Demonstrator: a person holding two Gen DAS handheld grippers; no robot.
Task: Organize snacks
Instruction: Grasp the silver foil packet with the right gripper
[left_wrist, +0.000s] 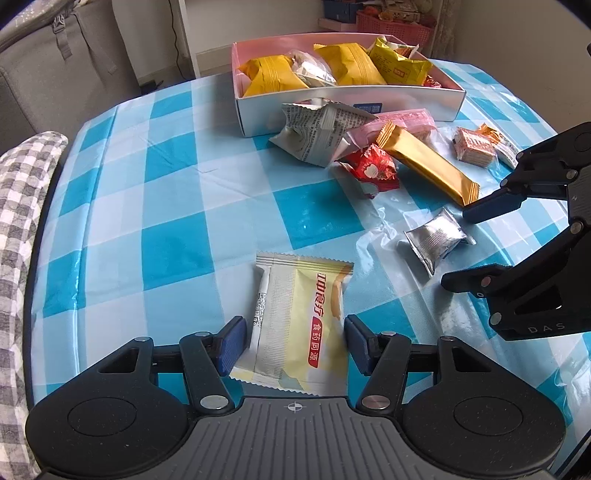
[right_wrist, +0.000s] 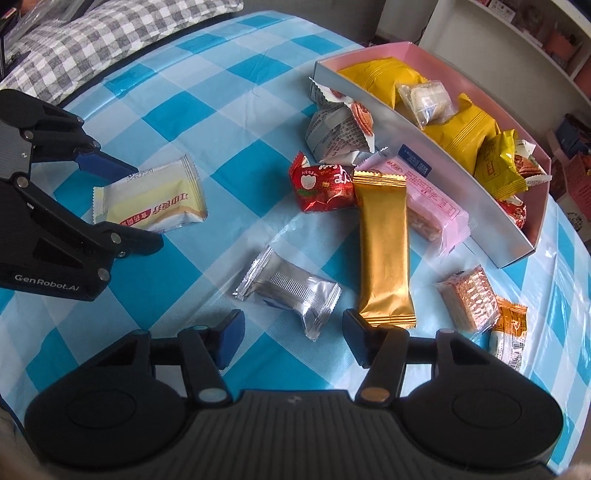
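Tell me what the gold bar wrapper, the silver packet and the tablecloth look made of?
Gold bar wrapper: seemingly metallised plastic film, satin sheen, crimped ends. Silver packet: looks like foil-type film with a clear edge, mirror glints and creases. Checked tablecloth: probably thin plastic sheet, glossy, wrinkling with bright highlights.

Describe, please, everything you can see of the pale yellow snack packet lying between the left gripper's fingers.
The pale yellow snack packet is a flat pillow-style wrapper of glossy film, cream and yellow with a silvery back seam, crimped serrated ends, and red Chinese lettering on a red band. It looks sealed and lies flat on the blue-and-white checked tablecloth, apart from the other snacks. The left gripper straddles it: blue pads flank both long edges, apparently with small gaps, so it seems not yet pinched.
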